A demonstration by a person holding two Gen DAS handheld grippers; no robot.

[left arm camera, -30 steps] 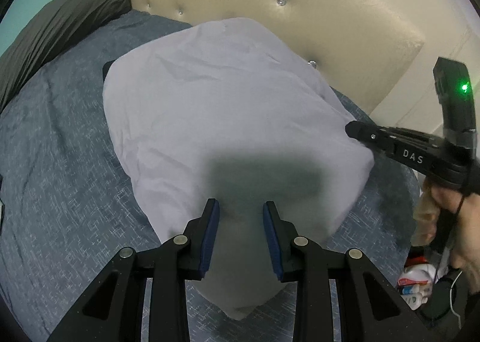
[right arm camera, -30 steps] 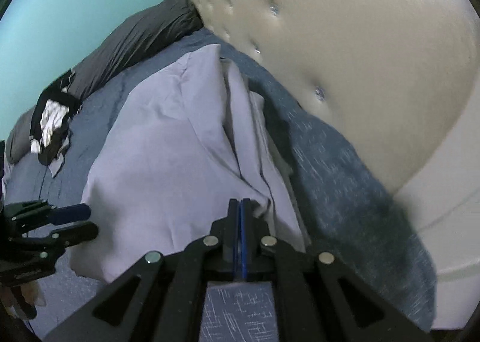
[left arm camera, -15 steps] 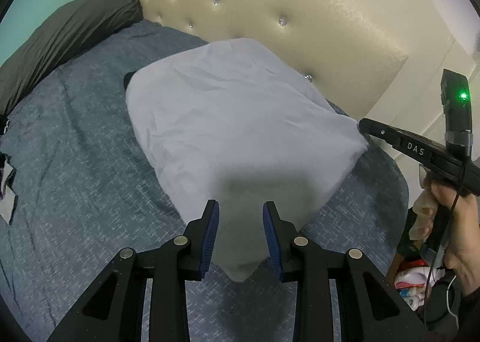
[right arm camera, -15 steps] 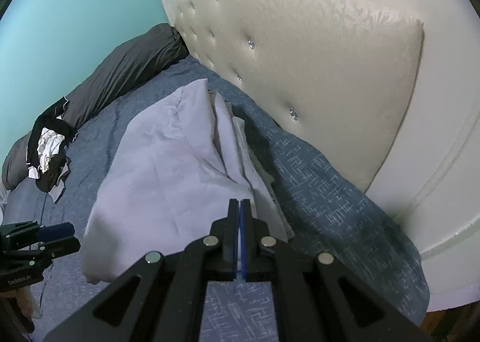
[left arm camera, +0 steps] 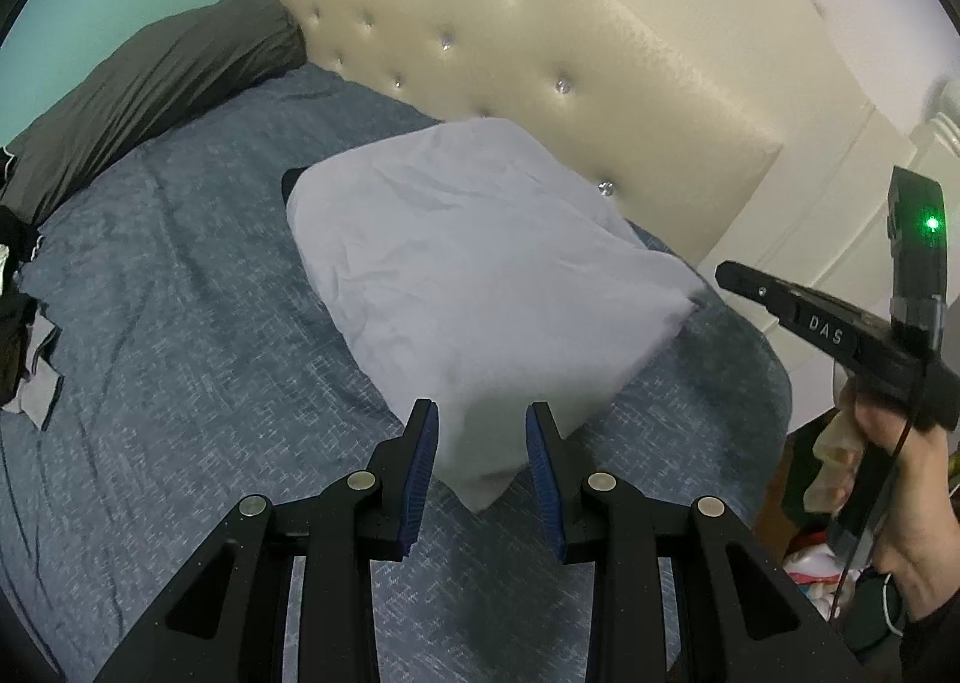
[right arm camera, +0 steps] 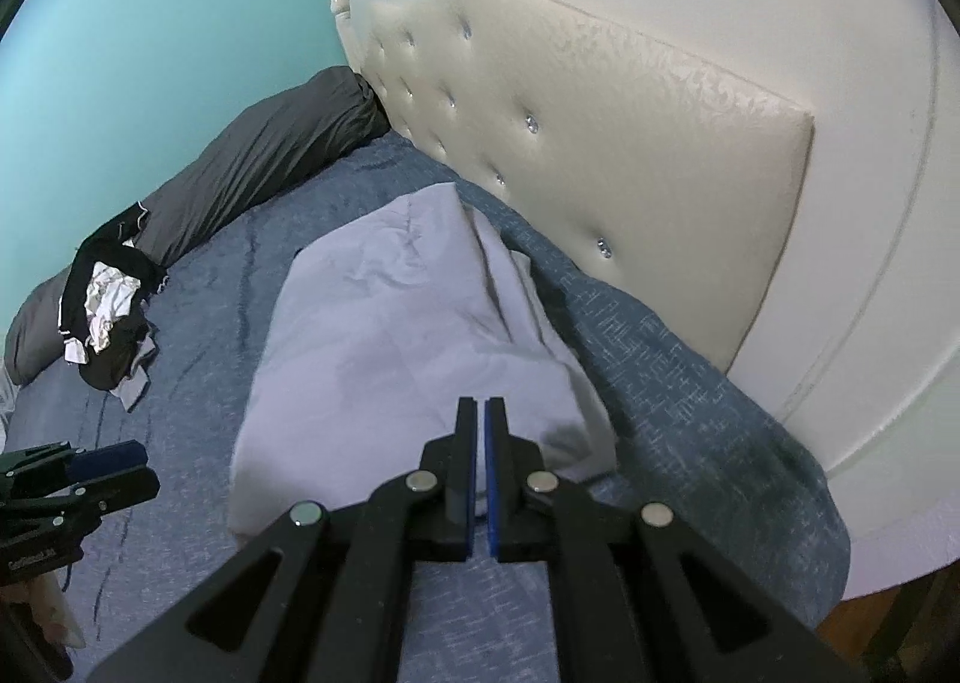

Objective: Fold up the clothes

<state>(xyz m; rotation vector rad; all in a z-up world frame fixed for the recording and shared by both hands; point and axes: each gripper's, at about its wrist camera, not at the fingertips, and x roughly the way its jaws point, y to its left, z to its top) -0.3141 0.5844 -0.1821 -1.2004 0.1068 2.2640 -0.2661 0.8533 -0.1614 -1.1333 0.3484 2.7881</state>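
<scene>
Blue patterned bedding [left arm camera: 180, 383] covers a bed set against a cream tufted headboard [left arm camera: 540, 65], with a teal wall [right arm camera: 150, 11] on the far side. Folded into a rough rectangle, a pale lilac garment [left arm camera: 480, 275] lies flat on the bedding just in front of the headboard; in the right wrist view its headboard side shows stacked folded layers. A dark grey pillow [left arm camera: 150, 77] lies along the teal wall, its end touching the headboard's far end. A heap of black and white clothes [right arm camera: 108, 305] sits against that pillow, well away from the headboard.

The left gripper [left arm camera: 483, 467] hangs above the garment's corner farthest from the headboard, its blue pads partly spread and touching nothing; the cloth seen between them lies on the bed below. The right gripper [right arm camera: 481, 455] is at the garment's other near corner, closer to the headboard, its jaws pressed almost together with only a thin slit and no cloth in it. In the left wrist view a hand [left arm camera: 900, 473] holds that gripper's handle, its tip just off the garment's corner.
</scene>
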